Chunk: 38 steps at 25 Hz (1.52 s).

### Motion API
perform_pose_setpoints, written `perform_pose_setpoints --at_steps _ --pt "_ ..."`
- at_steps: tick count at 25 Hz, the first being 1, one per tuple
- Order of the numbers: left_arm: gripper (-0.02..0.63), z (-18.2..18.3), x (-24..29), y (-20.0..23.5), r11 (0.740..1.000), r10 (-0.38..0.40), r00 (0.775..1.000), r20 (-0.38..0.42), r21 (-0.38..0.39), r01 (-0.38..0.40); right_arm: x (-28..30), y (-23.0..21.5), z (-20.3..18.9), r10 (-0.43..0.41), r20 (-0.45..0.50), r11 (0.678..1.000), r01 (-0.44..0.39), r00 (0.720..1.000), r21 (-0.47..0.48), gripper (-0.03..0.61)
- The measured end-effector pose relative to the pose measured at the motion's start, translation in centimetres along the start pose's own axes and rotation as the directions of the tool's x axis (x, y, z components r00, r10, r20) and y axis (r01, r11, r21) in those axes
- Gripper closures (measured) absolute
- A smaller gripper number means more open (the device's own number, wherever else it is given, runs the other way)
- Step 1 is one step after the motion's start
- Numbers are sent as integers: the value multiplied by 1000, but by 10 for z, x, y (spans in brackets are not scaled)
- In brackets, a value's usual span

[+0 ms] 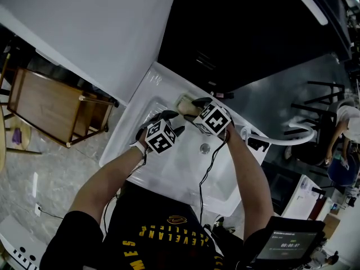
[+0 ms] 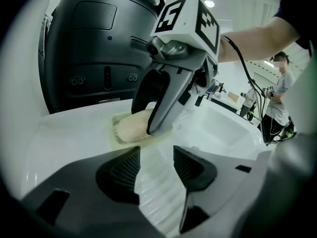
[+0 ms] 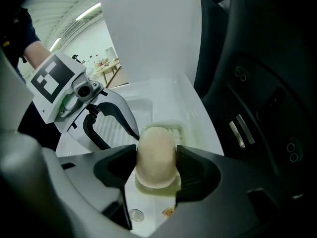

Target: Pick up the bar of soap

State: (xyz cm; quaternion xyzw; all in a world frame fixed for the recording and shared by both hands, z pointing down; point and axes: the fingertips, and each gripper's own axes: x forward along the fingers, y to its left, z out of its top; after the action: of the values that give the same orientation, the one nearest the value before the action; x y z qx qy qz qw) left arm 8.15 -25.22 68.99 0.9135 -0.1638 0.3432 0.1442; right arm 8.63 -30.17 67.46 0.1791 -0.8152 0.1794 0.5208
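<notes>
A: Position of bar of soap?
B: Bar of soap point(image 3: 156, 155) lies in its pale dish point(image 3: 178, 130) on the white sink point(image 3: 163, 90) ledge. Right gripper point(image 3: 156, 165) pads press on both its sides.
A: Left gripper?
B: Left gripper point(image 2: 156, 170) hovers over the ribbed ledge, jaws apart, nothing between them.
</notes>
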Motion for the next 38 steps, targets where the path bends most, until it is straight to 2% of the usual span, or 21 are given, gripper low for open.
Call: perform_pose_setpoints --at_steps 2,6,10,14,17,19,26,30,34,38 --pt "405 -1 -1 0 1000 -1 1000 1 -9 1 -1 -1 0 -18 11 1000 18 1000 -2 308" --pt "405 2 1 -2 1000 -5 1000 5 -9 5 5 -1 -9 -30 -38 999 28 999 -38 310" --pt "405 4 2 -4 1000 -6 1000 9 -9 6 8 -1 -9 19 -84 1000 -19 996 -10 310" --pt "405 4 4 -5 1000 -6 1000 7 -7 6 10 0 -10 72 -205 997 -70 976 18 308" --pt "405 4 4 -6 1000 -8 1000 6 -6 8 12 2 -11 89 -273 995 -95 958 -8 308" --pt "405 4 4 -5 1000 -6 1000 6 -7 6 11 1 -9 87 -272 995 -97 958 -24 308" --pt "405 5 -2 3 1000 5 1000 13 -17 -5 6 4 -3 77 -115 996 -72 990 46 308" --pt "406 7 -7 4 999 4 1000 26 -36 -3 -2 3 4 42 -17 997 -41 999 60 308" --pt "405 10 -15 1 999 2 999 42 -54 1 -18 -3 14 -8 91 995 -1 996 102 310" --pt "405 14 -30 -1 995 10 997 80 -96 -2 -40 -5 24 -76 231 983 34 970 179 310"
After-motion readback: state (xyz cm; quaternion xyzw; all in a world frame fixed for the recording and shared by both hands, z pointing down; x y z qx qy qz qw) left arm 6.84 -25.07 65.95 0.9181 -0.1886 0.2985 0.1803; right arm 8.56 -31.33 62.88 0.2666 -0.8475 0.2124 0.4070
